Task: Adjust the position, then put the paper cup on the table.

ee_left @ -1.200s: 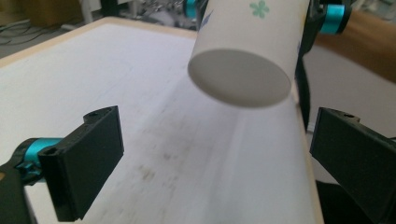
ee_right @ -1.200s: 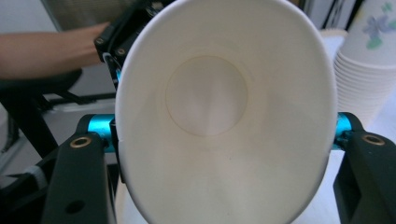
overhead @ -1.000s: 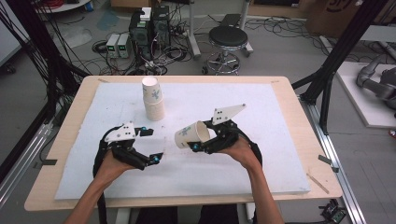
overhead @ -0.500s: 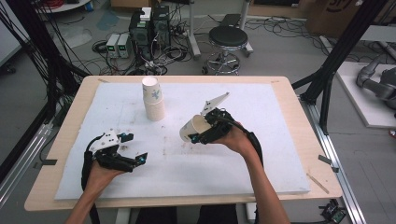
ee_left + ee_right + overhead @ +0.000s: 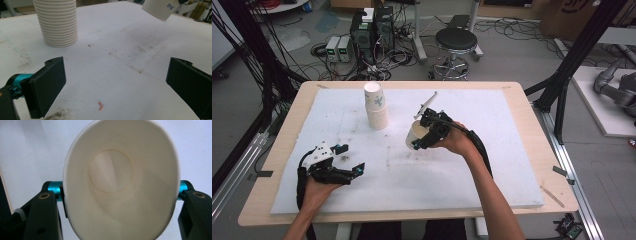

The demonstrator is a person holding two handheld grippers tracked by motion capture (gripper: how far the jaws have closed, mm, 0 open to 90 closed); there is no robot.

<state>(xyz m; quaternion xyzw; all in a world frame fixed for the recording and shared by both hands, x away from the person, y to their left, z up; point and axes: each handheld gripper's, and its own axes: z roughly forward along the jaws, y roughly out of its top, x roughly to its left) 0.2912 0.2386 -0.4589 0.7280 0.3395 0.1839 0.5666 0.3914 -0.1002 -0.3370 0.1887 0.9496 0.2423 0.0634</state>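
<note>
Currently clamped in the right tongs (image 5: 418,142): a single paper cup (image 5: 416,135), squeezed oval at the rim, tilted and lifted clear of the white pad (image 5: 492,165) on the bench (image 5: 532,130), near the stack of cups (image 5: 376,106). Spread wide and empty, low over the pad: the left tongs (image 5: 351,159).
</note>
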